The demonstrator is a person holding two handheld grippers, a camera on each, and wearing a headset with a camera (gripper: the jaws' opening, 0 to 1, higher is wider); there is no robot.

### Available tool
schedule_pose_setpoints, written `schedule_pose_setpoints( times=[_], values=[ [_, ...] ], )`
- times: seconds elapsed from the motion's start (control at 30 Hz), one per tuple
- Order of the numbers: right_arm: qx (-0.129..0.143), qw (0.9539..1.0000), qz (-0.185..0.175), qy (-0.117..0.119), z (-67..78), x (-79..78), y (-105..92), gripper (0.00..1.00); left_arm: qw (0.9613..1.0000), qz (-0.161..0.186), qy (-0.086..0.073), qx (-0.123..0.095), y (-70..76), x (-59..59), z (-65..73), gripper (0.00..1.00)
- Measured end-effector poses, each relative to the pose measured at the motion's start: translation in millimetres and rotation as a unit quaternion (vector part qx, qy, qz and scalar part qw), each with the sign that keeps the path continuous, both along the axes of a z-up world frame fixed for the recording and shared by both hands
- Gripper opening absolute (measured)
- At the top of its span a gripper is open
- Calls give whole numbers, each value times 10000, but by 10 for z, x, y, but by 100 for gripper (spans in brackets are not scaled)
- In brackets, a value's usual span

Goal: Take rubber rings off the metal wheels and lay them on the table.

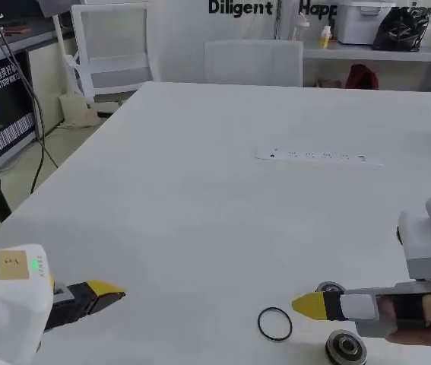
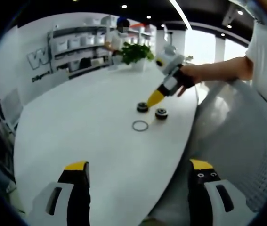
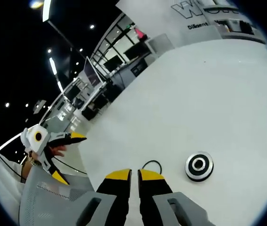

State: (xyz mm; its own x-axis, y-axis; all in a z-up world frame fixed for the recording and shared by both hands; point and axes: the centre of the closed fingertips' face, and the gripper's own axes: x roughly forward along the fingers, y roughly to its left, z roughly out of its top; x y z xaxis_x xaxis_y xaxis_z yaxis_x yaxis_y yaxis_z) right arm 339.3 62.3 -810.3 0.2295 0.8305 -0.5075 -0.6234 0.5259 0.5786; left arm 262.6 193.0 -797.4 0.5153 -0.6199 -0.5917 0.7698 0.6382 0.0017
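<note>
Rubber ring (image 1: 275,324) flat; wheels (image 1: 346,347) axle-up; left gripper (image 2: 138,165) fingers apart; right gripper (image 3: 134,174) fingers closed, empty.

White surface (image 1: 200,198). Black rubber ring (image 1: 275,324) lying flat. Two metal wheels (image 1: 346,347) just beside ring. Power strip (image 1: 319,157) well beyond ring.

1. A white worktop (image 1: 200,190) spans the room; a power strip (image 1: 318,157) lies on it.
2. A white chair (image 1: 253,61) stands at its far edge.
3. A shelf (image 1: 382,53) with a bin runs along the lettered wall (image 1: 177,38).
4. Ceiling spots (image 2: 124,6) glow; a plant (image 2: 135,52) stands at the worktop's end.
</note>
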Motion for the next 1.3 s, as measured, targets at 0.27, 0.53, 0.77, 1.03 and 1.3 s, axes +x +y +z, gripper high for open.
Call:
schedule_pose_setpoints(
  times=[0.27, 0.53, 0.77, 1.03, 1.3],
  values=[
    [171, 9997, 9, -189, 157, 8, 12, 7, 10000, -74, -46, 25, -49, -10, 41, 87],
    [353, 9981, -73, -509, 376, 84, -53, 12, 9999, -62, -79, 53, -47, -13, 80, 87],
    [489, 9952, -155, -830, 578, 158, -144, 16, 9998, -137, -112, 90, -89, -21, 106, 87],
    [504, 9908, -17, -1256, 713, 131, -219, 20, 9997, -162, -165, -5, -128, -8, 146, 87],
    [630, 9848, 177, -1606, 861, 60, -280, 38, 9997, -148, -181, -19, -130, -37, 161, 87]
  ],
)
